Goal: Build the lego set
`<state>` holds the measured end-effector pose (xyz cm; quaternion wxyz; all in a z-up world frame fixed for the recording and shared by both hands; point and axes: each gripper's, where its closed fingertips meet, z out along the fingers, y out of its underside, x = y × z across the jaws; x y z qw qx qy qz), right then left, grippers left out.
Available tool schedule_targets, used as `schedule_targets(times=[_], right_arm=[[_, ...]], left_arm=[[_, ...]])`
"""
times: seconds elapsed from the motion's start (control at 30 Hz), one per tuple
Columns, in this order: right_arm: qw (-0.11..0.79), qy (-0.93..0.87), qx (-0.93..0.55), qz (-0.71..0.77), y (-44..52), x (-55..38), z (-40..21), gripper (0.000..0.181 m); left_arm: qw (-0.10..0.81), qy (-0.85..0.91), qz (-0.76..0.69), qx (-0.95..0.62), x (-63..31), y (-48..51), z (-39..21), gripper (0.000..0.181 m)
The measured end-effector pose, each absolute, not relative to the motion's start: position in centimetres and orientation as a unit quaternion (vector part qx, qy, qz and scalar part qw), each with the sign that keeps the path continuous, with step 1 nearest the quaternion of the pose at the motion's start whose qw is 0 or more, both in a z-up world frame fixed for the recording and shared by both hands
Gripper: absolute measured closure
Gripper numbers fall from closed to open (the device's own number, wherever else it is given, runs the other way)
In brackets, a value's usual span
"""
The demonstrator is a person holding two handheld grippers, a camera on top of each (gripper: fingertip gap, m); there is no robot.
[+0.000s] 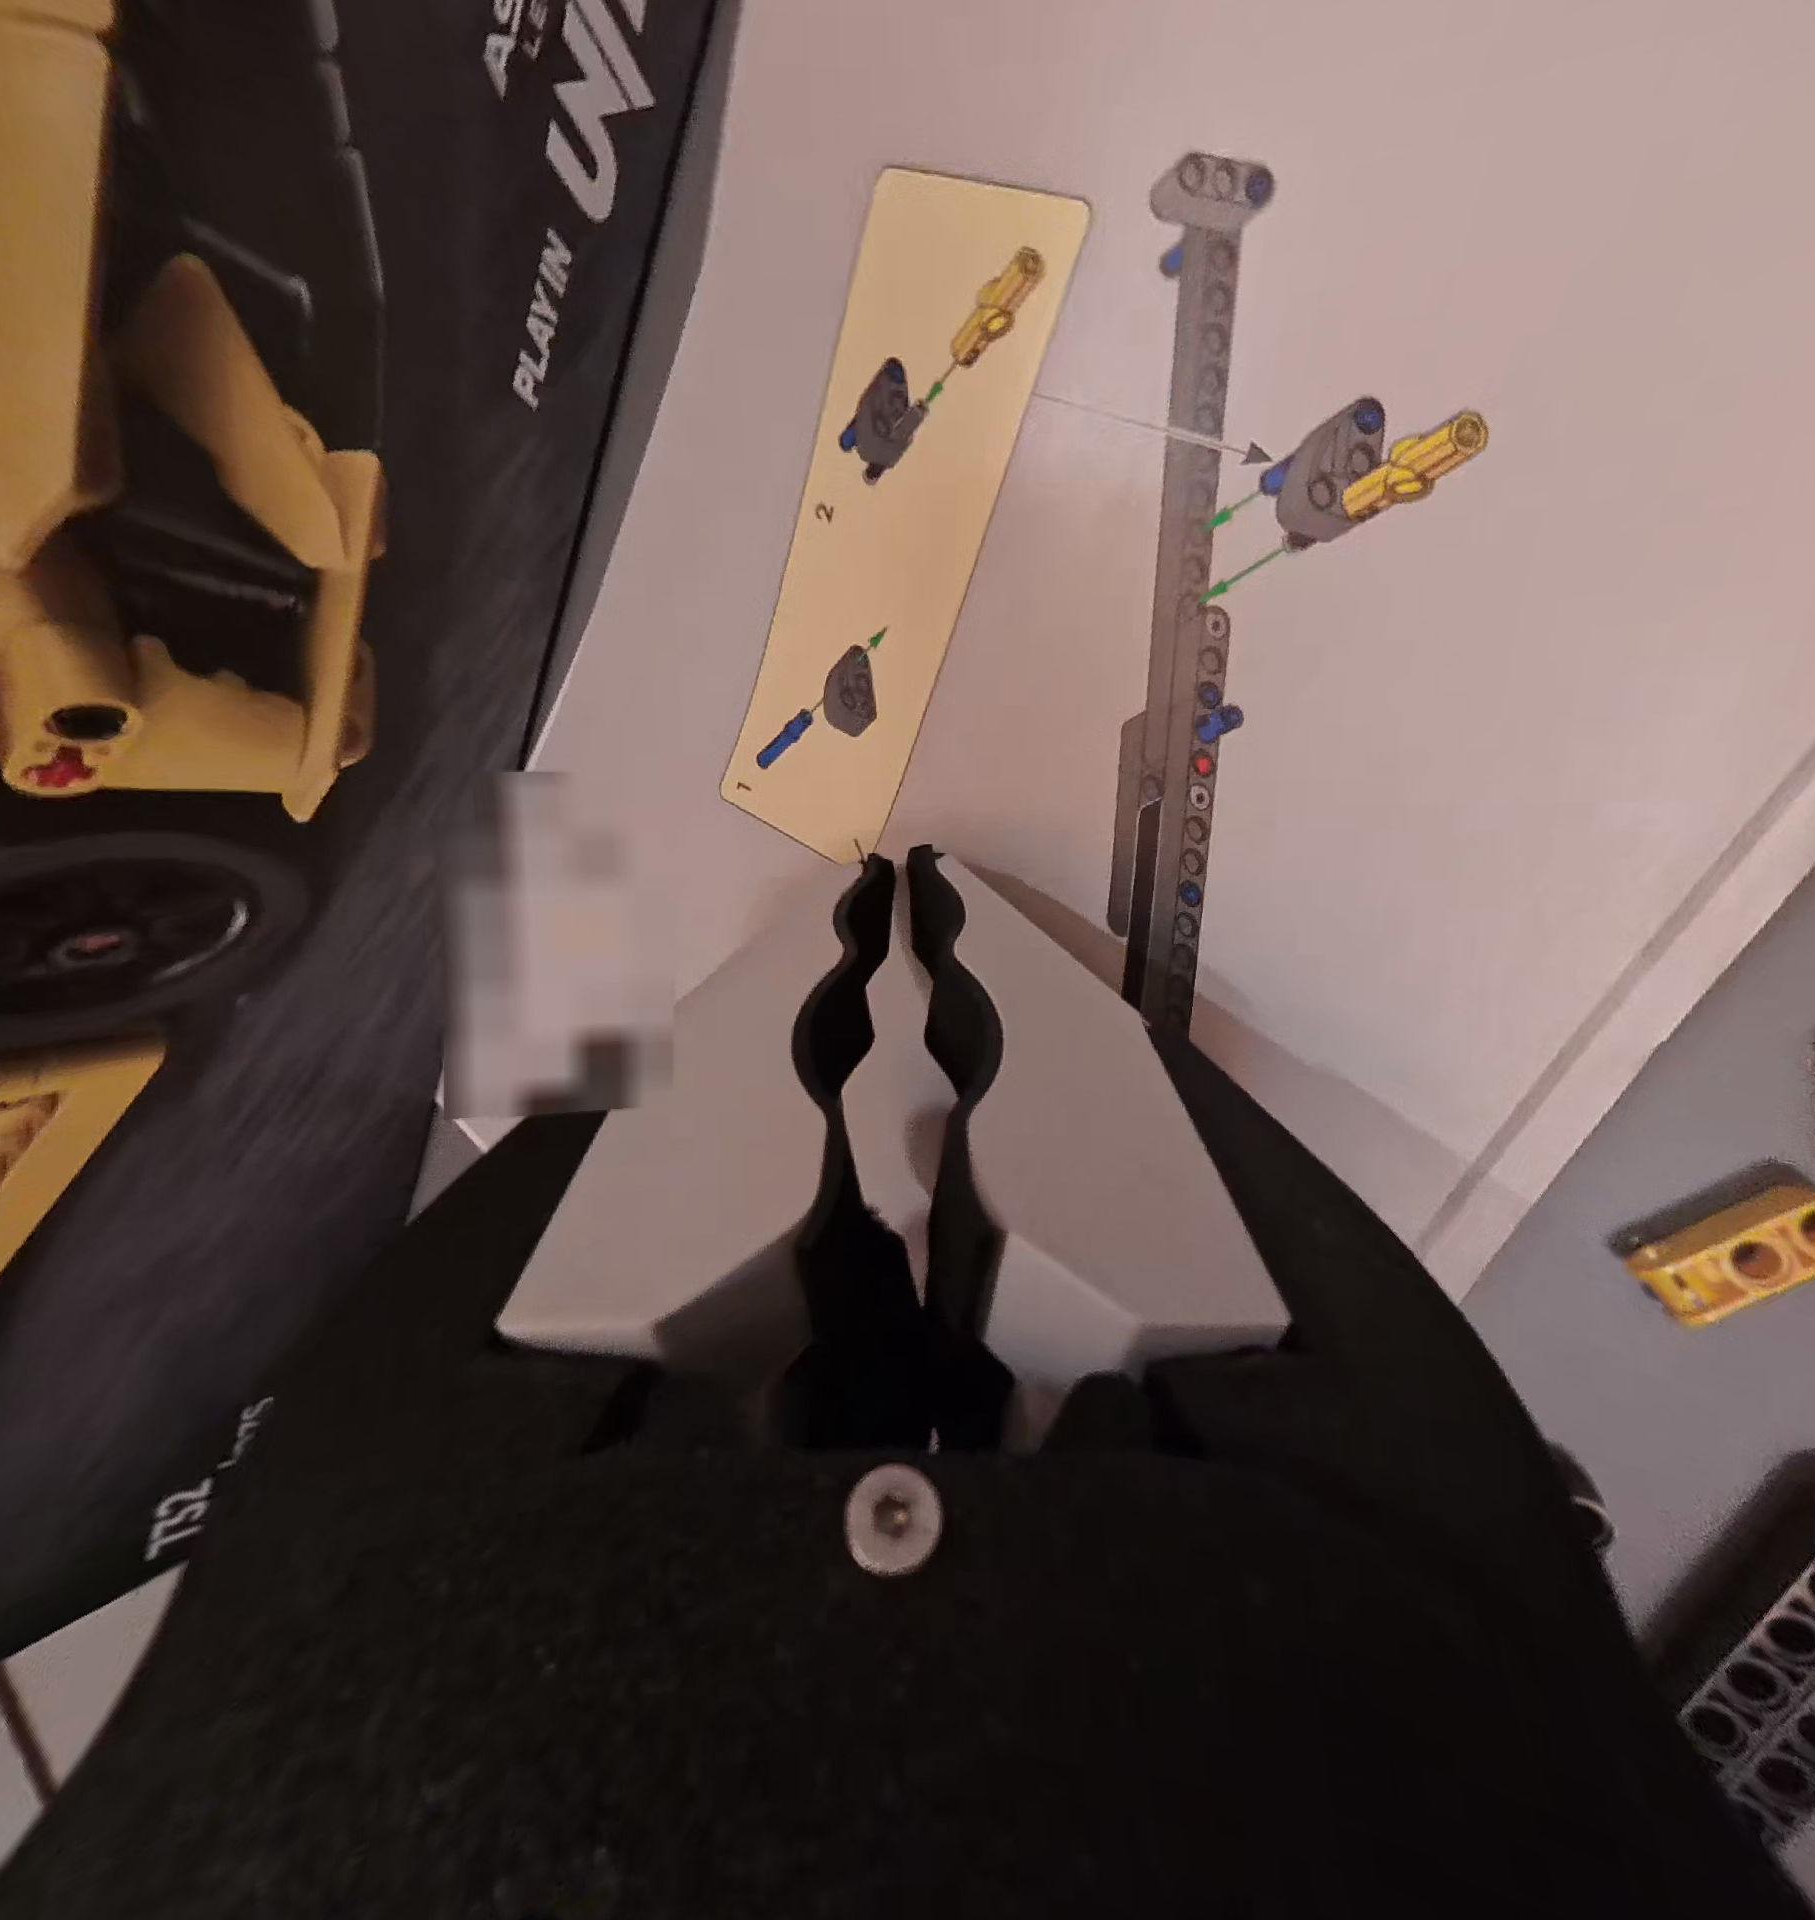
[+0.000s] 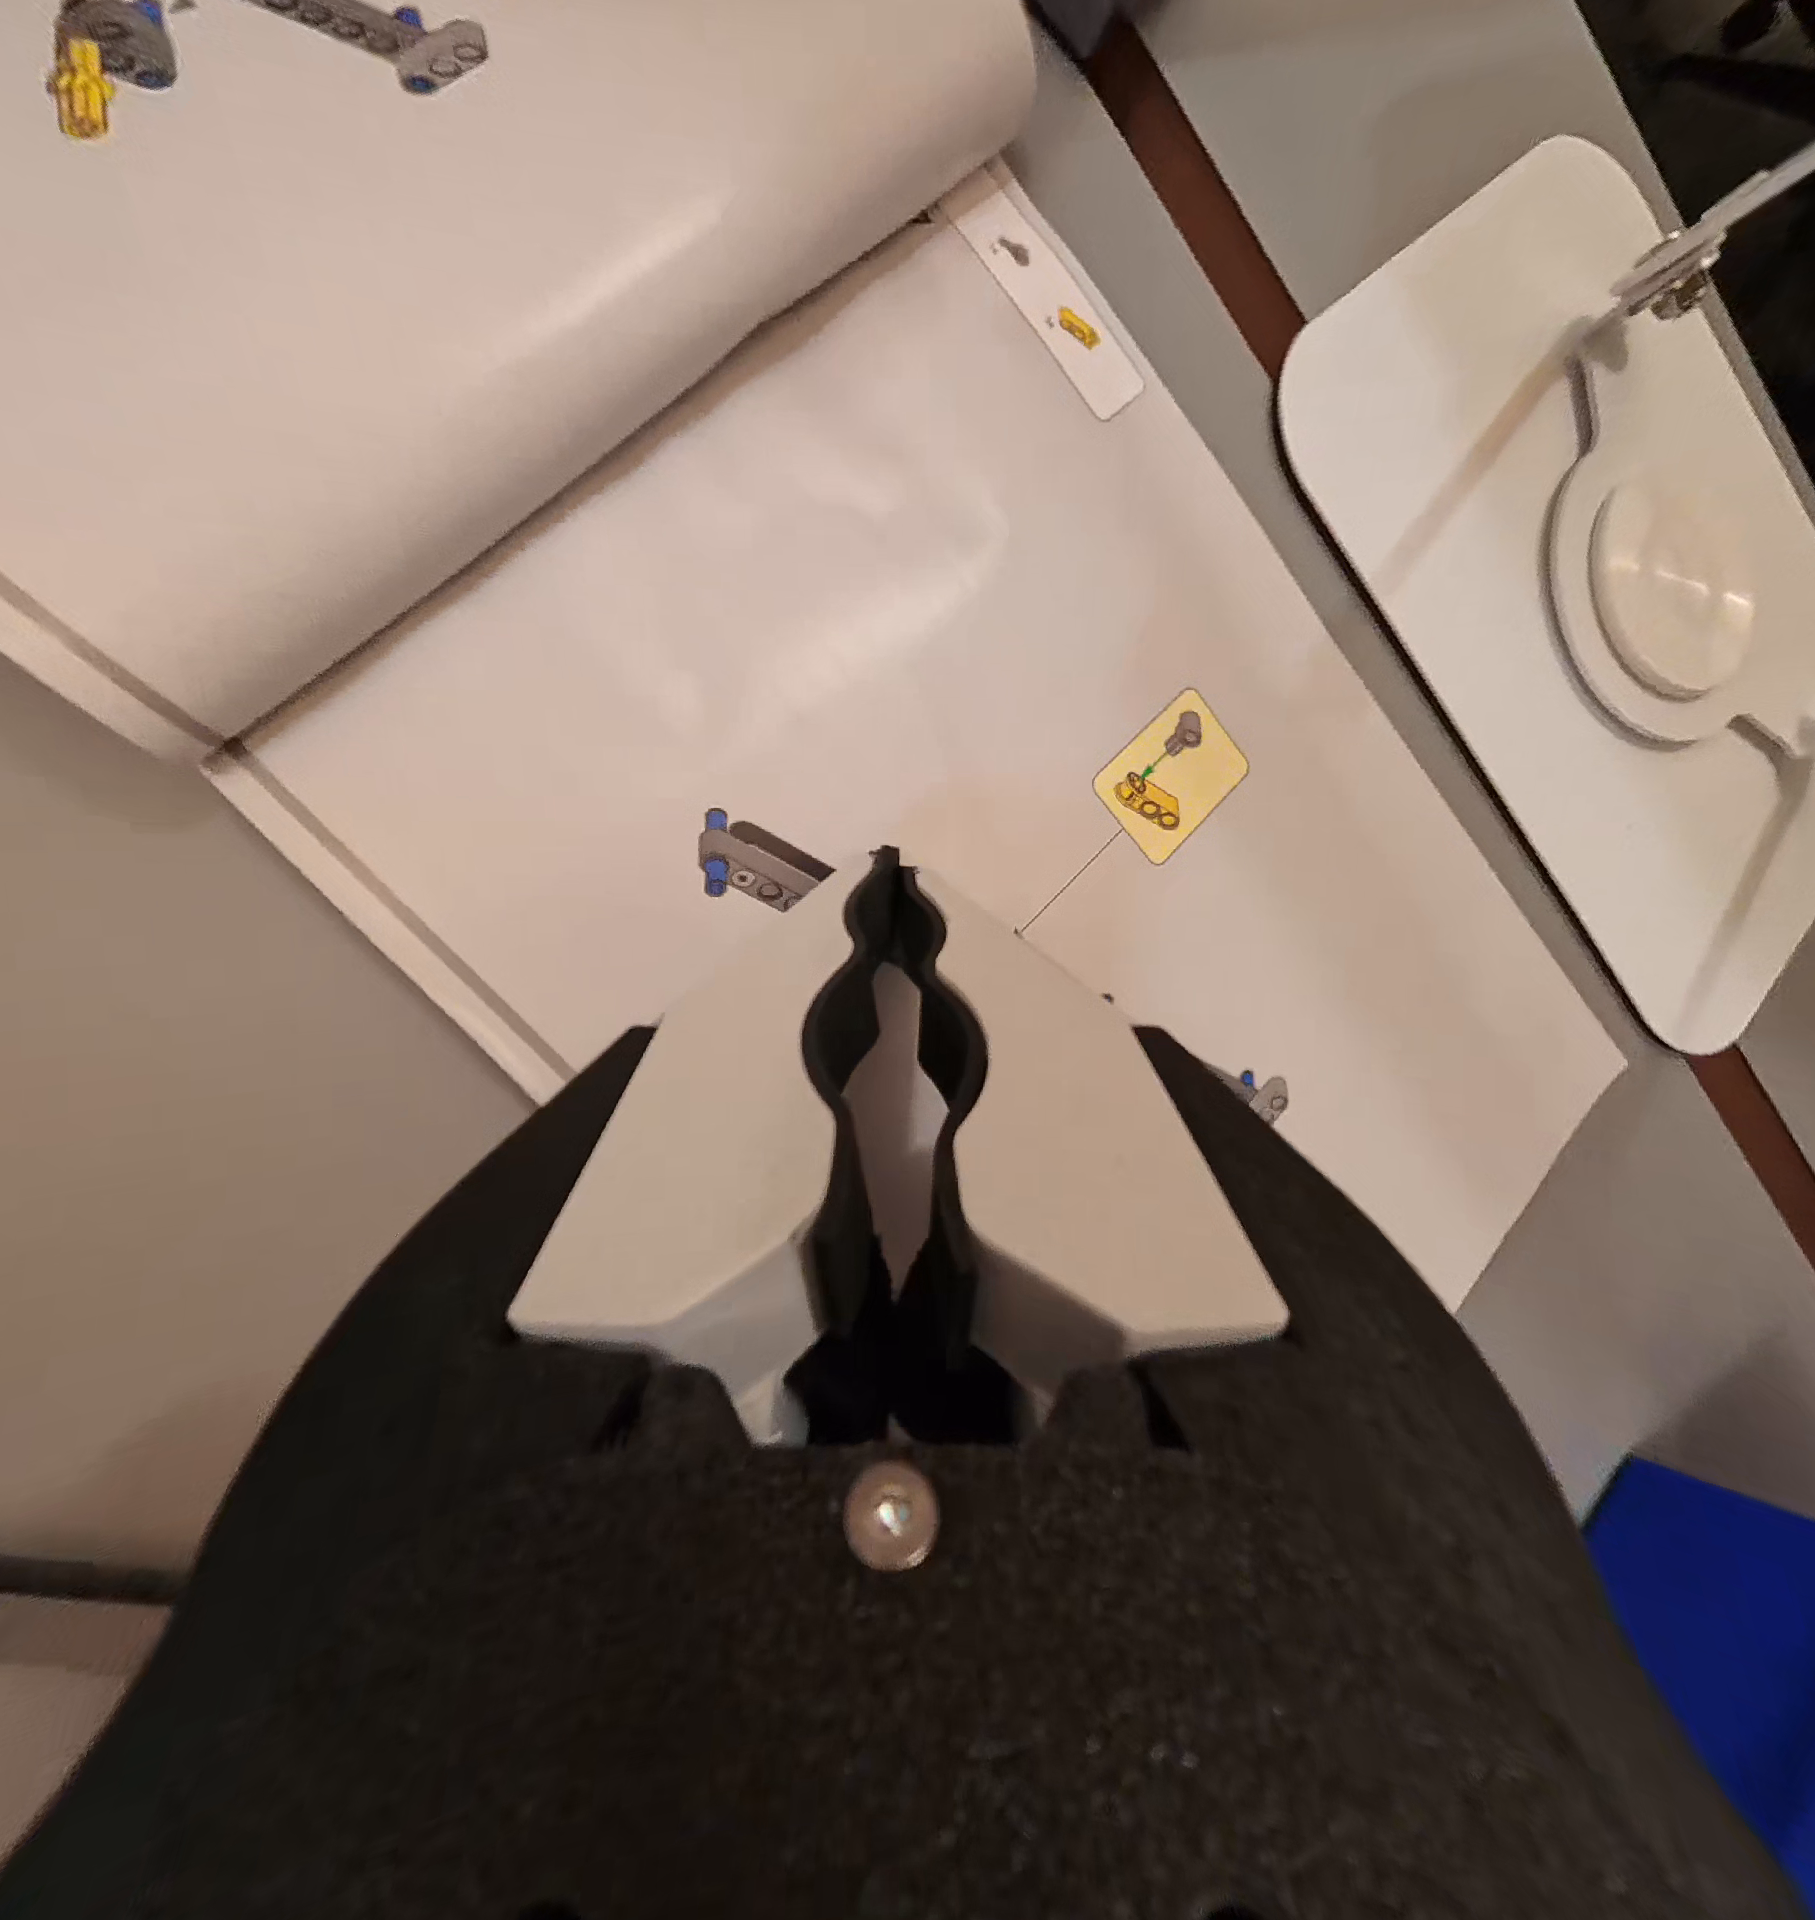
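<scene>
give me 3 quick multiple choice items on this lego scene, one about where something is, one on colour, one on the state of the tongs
1. In the left wrist view, where do the loose lego pieces lie?
A. on the open instruction booklet
B. on the grey table right of the booklet
C. on top of the lego box

2. What colour is the angled beam with round holes lying nearest the booklet's edge?
A. red
B. yellow
C. white

3. How do the right tongs stand?
A. tips together, holding nothing
B. wide open
C. clamped on a yellow piece

Answers:
1 B: the pieces sit on the table beyond the edge of the instruction booklet, not on the lego box.
2 B: the angled beam is yellow; a black holed piece lies nearer the camera.
3 A: the right tongs meet at the tips with nothing between them, over the page.
</scene>
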<state>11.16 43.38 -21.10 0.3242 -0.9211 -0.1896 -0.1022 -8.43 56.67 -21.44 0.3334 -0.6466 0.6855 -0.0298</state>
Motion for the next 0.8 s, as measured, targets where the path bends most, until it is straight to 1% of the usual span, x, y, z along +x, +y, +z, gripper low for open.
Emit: schedule_targets(times=[0.17, 0.2, 0.33, 0.4, 0.47, 0.5, 0.57, 0.67, 0.8], right_arm=[[0.312, -0.215, -0.921, -0.093, 43.0, 11.2, -21.1, 0.181], [0.311, -0.224, -0.919, -0.088, 42.9, 11.1, -21.1, 0.181], [0.322, -0.266, -0.909, -0.025, 41.8, 10.4, -21.1, 0.181], [0.321, -0.249, -0.914, -0.008, 41.6, 10.8, -21.1, 0.181], [0.313, -0.259, -0.913, -0.037, 41.7, 10.8, -21.0, 0.181], [0.316, -0.267, -0.909, -0.058, 42.0, 10.4, -20.6, 0.181], [0.358, -0.284, -0.888, -0.056, 43.2, 7.8, -19.0, 0.181], [0.400, -0.296, -0.866, -0.049, 45.3, 4.0, -17.4, 0.181], [0.372, -0.312, -0.872, -0.055, 46.4, 2.4, -19.0, 0.181]], left_arm=[[0.342, 0.672, -0.015, -0.657, -10.2, 59.3, -21.4, 0.180], [0.341, 0.666, -0.031, -0.663, -10.3, 59.6, -21.5, 0.180], [0.340, 0.640, -0.042, -0.688, -11.6, 61.7, -21.3, 0.178], [0.343, 0.607, -0.089, -0.711, -12.3, 62.0, -20.1, 0.177], [0.322, 0.576, -0.122, -0.741, -13.8, 61.7, -19.3, 0.176], [0.317, 0.574, -0.129, -0.744, -14.6, 61.2, -18.8, 0.177], [0.317, 0.588, -0.126, -0.734, -15.7, 60.1, -18.4, 0.178], [0.288, 0.612, -0.097, -0.731, -17.0, 58.9, -20.0, 0.179], [0.274, 0.586, -0.114, -0.754, -17.6, 58.1, -21.6, 0.181]])
